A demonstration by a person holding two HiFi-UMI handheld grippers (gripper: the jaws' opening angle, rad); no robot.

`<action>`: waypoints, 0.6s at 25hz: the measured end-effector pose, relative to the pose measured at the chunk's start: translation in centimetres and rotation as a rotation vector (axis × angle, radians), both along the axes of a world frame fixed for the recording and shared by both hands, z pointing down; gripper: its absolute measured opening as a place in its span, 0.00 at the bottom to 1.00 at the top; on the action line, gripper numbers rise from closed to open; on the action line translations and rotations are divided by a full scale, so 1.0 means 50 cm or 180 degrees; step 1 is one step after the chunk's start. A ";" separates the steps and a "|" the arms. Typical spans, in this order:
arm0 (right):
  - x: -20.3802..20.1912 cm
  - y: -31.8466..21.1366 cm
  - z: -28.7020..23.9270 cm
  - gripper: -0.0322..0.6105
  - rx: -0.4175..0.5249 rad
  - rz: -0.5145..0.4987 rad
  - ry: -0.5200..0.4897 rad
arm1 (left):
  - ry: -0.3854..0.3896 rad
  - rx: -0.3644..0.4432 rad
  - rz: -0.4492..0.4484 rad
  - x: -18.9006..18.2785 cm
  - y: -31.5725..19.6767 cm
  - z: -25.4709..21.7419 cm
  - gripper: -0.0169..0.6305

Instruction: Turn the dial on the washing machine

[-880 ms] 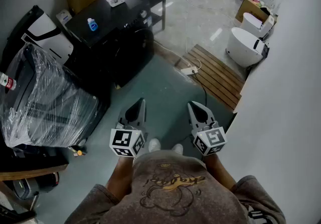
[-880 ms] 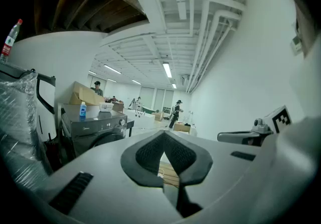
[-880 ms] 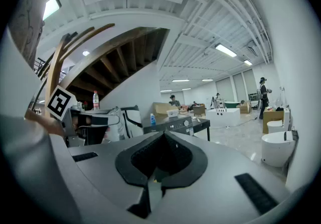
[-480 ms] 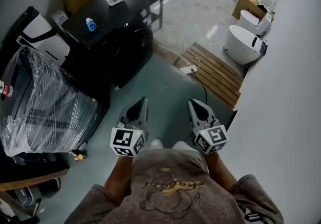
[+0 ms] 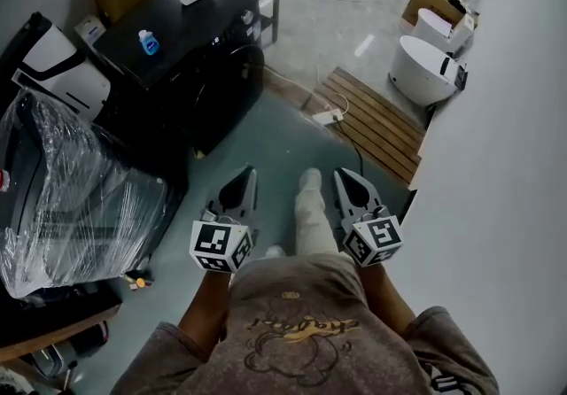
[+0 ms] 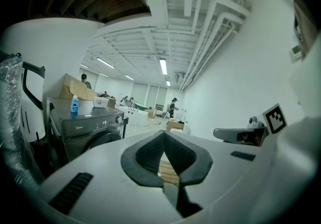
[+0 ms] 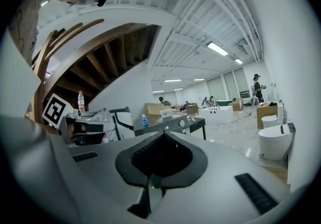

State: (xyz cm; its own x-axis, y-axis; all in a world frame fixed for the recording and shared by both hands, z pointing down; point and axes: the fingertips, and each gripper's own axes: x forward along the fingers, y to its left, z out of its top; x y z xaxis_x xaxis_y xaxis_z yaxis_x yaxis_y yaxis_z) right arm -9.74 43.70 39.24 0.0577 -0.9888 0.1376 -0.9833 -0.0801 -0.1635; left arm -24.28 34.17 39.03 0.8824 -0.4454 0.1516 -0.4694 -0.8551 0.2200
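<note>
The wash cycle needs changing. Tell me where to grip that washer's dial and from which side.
Grip the dial across its round rim, coming straight at the washer's front. It is a round knob that seems to stand out from that front near its top edge, so opposite sides of the rim are likely what a gripper can pinch and twist.
</note>
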 end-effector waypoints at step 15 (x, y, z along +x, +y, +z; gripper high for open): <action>0.209 -0.363 -0.007 0.05 -0.0016 -0.0468 -0.0047 | -0.0024 -0.0048 -0.0358 0.206 -0.316 -0.013 0.03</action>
